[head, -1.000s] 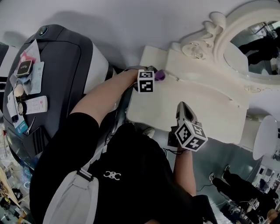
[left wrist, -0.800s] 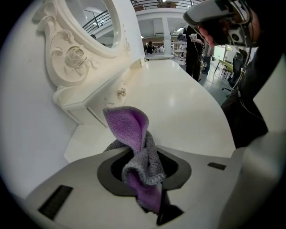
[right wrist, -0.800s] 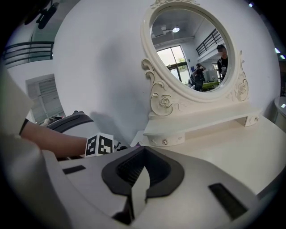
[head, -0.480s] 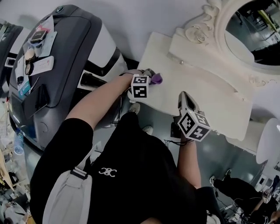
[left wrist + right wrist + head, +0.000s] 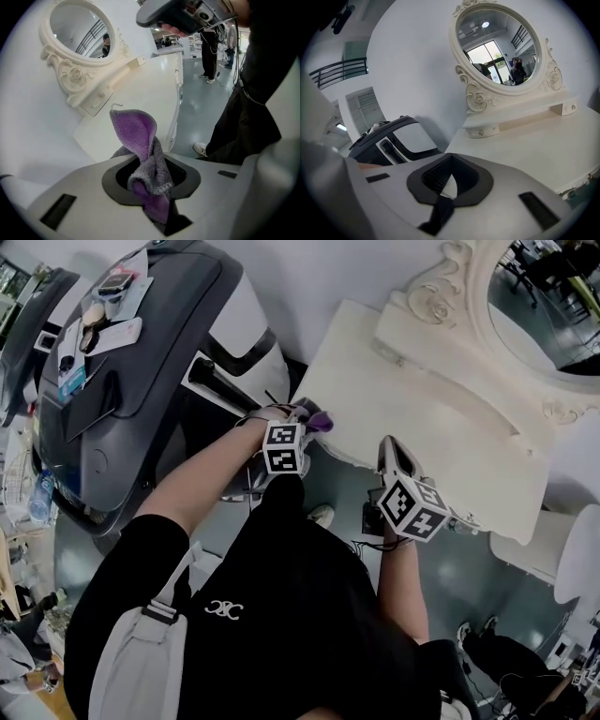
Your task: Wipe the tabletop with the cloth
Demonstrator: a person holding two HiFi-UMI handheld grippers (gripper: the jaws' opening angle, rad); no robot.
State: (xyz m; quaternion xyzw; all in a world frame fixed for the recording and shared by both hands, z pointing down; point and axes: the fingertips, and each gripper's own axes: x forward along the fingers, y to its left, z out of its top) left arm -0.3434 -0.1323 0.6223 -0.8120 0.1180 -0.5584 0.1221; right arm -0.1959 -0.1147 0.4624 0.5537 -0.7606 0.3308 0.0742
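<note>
My left gripper (image 5: pixel 149 187) is shut on a purple and grey cloth (image 5: pixel 136 131), which sticks up out of the jaws in a loose fold. In the head view the cloth (image 5: pixel 319 419) sits at the left near edge of the white dressing table (image 5: pixel 441 427), just ahead of the left gripper (image 5: pixel 302 418). The tabletop (image 5: pixel 140 103) lies beyond the cloth and a little below it. My right gripper (image 5: pixel 389 448) hovers over the table's near edge, jaws together with nothing between them. In its own view the right gripper (image 5: pixel 442 199) faces the tabletop (image 5: pixel 543 140).
An ornate oval mirror (image 5: pixel 501 47) on a raised shelf (image 5: pixel 520 115) stands along the back of the table. A large grey and white machine (image 5: pixel 141 362) with small items on top stands left of the table. A white round stool (image 5: pixel 577 568) is at the right. Grey floor lies in front.
The left gripper with the cloth has drawn back from the table's far left part to its left near edge. The head view has swung; the right gripper stays by the near edge.
</note>
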